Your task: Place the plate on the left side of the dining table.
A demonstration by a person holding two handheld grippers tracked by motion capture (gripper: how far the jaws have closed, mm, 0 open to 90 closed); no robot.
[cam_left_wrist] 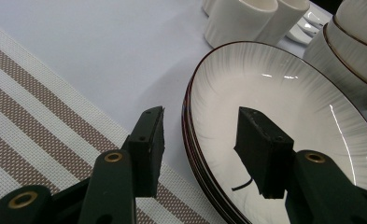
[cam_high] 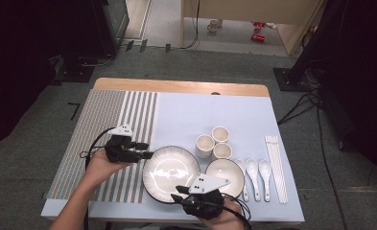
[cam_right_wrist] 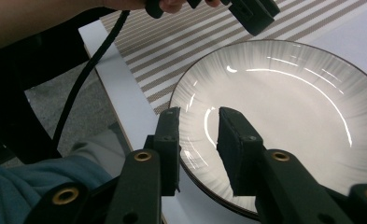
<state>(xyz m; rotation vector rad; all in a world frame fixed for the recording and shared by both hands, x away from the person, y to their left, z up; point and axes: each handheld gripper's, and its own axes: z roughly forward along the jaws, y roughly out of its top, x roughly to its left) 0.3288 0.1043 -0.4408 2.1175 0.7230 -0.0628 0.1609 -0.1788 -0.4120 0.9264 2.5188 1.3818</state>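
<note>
A person stands at a table (cam_high: pixel 181 87) covered with a pale blue cloth, holding a black two-jaw gripper in each hand. Near the front edge lies a stack of shallow white plates (cam_high: pixel 170 173) with dark rims, partly on the cloth and just beside a brown-and-white striped mat (cam_high: pixel 109 125) to its left.

The left gripper (cam_high: pixel 147 150) reaches in level from the left side of the stack. In the left gripper view its jaws straddle the rim of the plates (cam_left_wrist: pixel 284 98): one jaw sits outside over the mat (cam_left_wrist: pixel 27 121), the other over the plate's inner face. A clear gap shows on either side of the rim, so the jaws are open and not pressing.

The right gripper (cam_high: pixel 177 193) comes in from the front edge of the table. In the right gripper view its jaws stand either side of the near rim of the top plate (cam_right_wrist: pixel 284 107), one outside, one inside. The gap is narrow, yet the pads do not visibly clamp the rim.

To the right of the stack stand three white cups (cam_high: pixel 215 142), a white bowl (cam_high: pixel 226 173), three white spoons (cam_high: pixel 254 176) and a row of pale chopsticks (cam_high: pixel 276 165).
</note>
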